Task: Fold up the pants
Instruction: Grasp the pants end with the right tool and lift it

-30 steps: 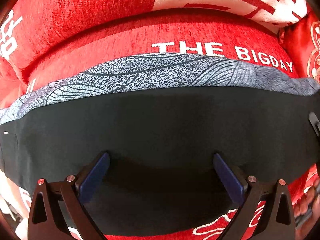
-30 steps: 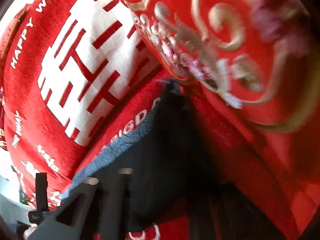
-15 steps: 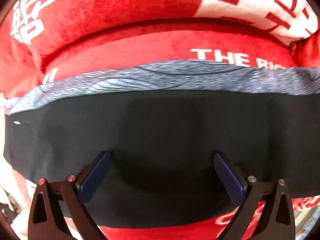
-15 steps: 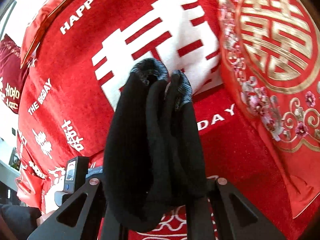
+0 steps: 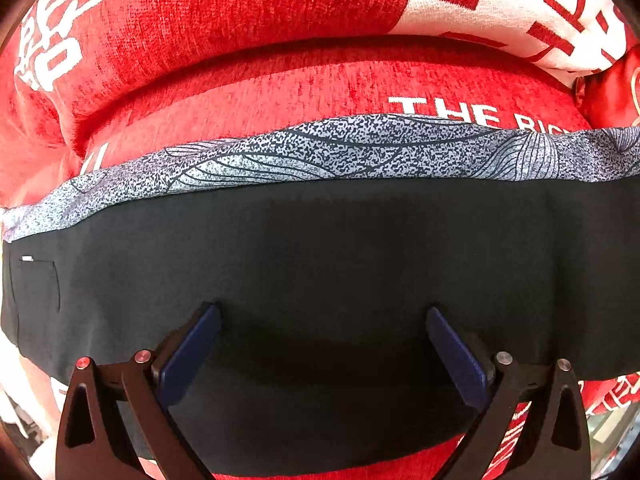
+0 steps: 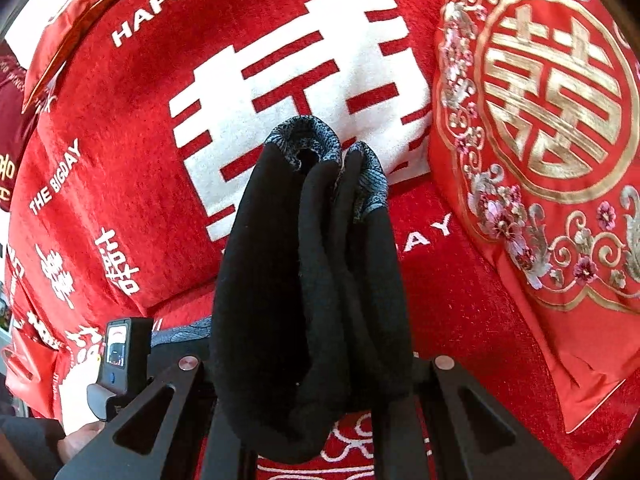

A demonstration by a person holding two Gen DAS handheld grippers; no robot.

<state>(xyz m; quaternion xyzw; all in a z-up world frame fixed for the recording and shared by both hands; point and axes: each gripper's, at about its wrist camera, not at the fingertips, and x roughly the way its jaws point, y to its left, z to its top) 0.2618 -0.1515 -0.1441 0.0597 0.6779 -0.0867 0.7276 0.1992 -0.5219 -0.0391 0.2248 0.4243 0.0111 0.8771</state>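
Black pants [image 5: 320, 240] with a grey patterned side band [image 5: 320, 152] lie stretched flat across a red sofa seat. My left gripper [image 5: 322, 310] points straight down over the black cloth and is open, its blue pads [image 5: 192, 344] spread wide with nothing pinched between them. In the right wrist view my right gripper [image 6: 312, 364] is shut on one bunched end of the pants [image 6: 304, 280]. That end is lifted off the seat, its folds standing up and hiding the fingertips. The body of the left gripper [image 6: 120, 356] shows at the lower left of that view.
The red sofa cover [image 6: 120, 140] carries white lettering and a large white character. A red cushion [image 6: 540, 140] with gold embroidery leans at the right, and its corner [image 5: 608, 88] shows in the left wrist view. A person's hand [image 6: 80, 440] is at the lower left.
My right gripper has risen from the seat with the pants end bunched in it and rolled. The left gripper has slid leftward along the flat pants, still open.
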